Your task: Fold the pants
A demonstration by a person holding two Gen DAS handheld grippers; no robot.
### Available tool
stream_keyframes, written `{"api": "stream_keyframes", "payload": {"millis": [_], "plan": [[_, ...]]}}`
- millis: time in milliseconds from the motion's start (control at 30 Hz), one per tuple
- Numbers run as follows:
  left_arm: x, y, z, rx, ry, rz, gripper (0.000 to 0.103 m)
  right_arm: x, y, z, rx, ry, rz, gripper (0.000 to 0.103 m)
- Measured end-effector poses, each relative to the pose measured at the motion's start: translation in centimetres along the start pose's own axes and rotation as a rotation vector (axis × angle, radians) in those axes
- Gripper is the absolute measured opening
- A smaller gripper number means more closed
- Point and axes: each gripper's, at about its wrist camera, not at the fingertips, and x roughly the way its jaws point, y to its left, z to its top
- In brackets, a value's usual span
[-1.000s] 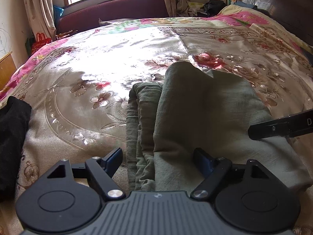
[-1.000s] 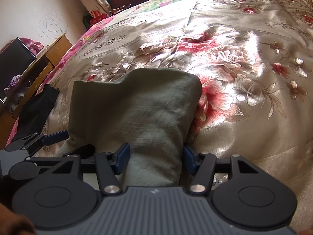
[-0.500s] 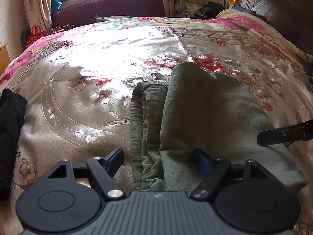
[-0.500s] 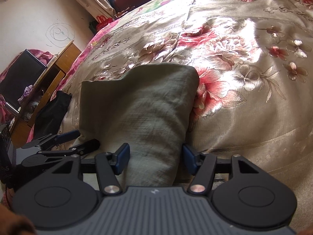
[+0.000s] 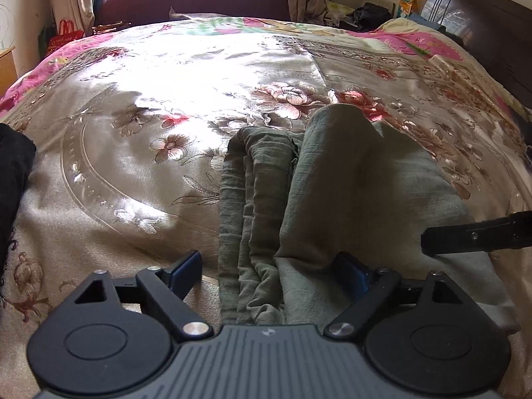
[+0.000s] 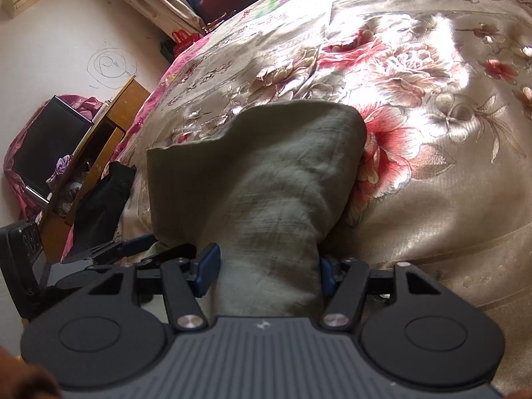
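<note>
The olive-green pants [image 5: 332,179] lie folded on the floral bedspread [image 5: 166,99], with a bunched layer on the left and a smooth top flap on the right. My left gripper [image 5: 269,269] is open, its fingers straddling the near edge of the pants. My right gripper [image 6: 266,266] is also open, with the raised flap of the pants [image 6: 266,173] passing between its fingers. The right gripper's finger shows in the left wrist view [image 5: 475,236] over the pants' right side. The left gripper shows in the right wrist view [image 6: 126,246] at the left.
A black garment [image 5: 13,179] lies at the bed's left edge, also in the right wrist view [image 6: 99,199]. A dark headboard [image 5: 482,26] stands at the right. A wooden desk [image 6: 99,133] with a dark screen [image 6: 46,146] stands left of the bed.
Both grippers have tilted and pulled back slightly, so the cameras view the pants from a little higher. The pants' flap stays between the right fingers. Both jaws stay open.
</note>
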Motion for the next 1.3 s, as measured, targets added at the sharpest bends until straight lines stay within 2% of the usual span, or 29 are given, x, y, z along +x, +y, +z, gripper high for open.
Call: {"api": "stream_keyframes", "payload": {"millis": [33, 67, 100, 200, 333, 400, 467, 567, 600, 667, 767, 867, 933, 1067, 1133, 1200, 1300], "plan": [[-0.4, -0.5, 0.0, 0.001, -0.003, -0.019, 0.078, 0.2, 0.1, 0.1, 0.004, -0.001, -0.006, 0.050], [-0.9, -1.0, -0.1, 0.009, -0.007, -0.017, 0.071, 0.1, 0.3, 0.1, -0.001, 0.000, -0.016, 0.034], [-1.4, -1.5, -0.1, 0.029, -0.018, -0.008, 0.066, -0.1, 0.4, 0.1, -0.003, 0.005, -0.011, 0.029], [-2.5, -2.3, -0.1, 0.044, -0.030, -0.041, 0.052, -1.5, 0.4, -0.1, 0.004, -0.012, 0.019, 0.020], [-4.0, -3.4, 0.0, -0.012, -0.036, -0.119, 0.046, -4.5, -0.1, -0.4, 0.021, -0.049, 0.023, 0.018], [-4.5, -4.1, -0.2, -0.019, -0.045, -0.143, 0.046, -6.2, -0.5, -0.7, 0.030, -0.066, 0.018, 0.018], [-4.1, -5.2, -0.7, 0.017, -0.033, -0.131, 0.046, -7.5, -0.9, -1.2, -0.002, -0.070, -0.026, 0.018], [-2.7, -6.2, -1.4, 0.068, 0.003, -0.070, 0.053, -7.3, -2.4, -1.9, 0.026, -0.036, -0.079, 0.020], [-2.8, -6.3, -1.4, 0.065, 0.004, -0.057, 0.054, -7.2, -2.8, -2.0, 0.045, -0.030, -0.079, 0.027], [-3.5, -7.0, -0.9, 0.084, -0.004, -0.020, 0.054, -7.3, -3.1, -2.2, 0.078, -0.052, -0.079, 0.029], [-4.8, -8.6, 0.0, 0.179, -0.041, 0.032, 0.055, -7.6, -2.9, -2.7, 0.062, -0.102, -0.081, 0.032], [-5.1, -9.8, 1.1, 0.223, -0.070, 0.053, 0.065, -7.9, -3.1, -3.1, 0.033, -0.127, -0.089, 0.039], [-4.2, -10.3, 2.0, 0.222, -0.070, 0.067, 0.066, -7.9, -3.5, -3.4, 0.040, -0.129, -0.073, 0.039], [-1.2, -10.4, 3.6, 0.163, -0.021, 0.056, 0.066, -8.3, -4.0, -3.6, 0.044, -0.141, -0.057, 0.039], [-0.3, -10.7, 4.1, 0.156, -0.024, 0.069, 0.064, -8.6, -4.5, -3.6, 0.053, -0.151, -0.054, 0.039], [-0.5, -11.3, 4.3, 0.178, -0.053, 0.082, 0.048, -8.7, -5.1, -3.6, 0.070, -0.157, -0.046, 0.039], [-0.7, -11.8, 4.4, 0.206, -0.049, 0.116, 0.033, -8.8, -5.6, -3.5, 0.078, -0.154, -0.032, 0.039]]}}
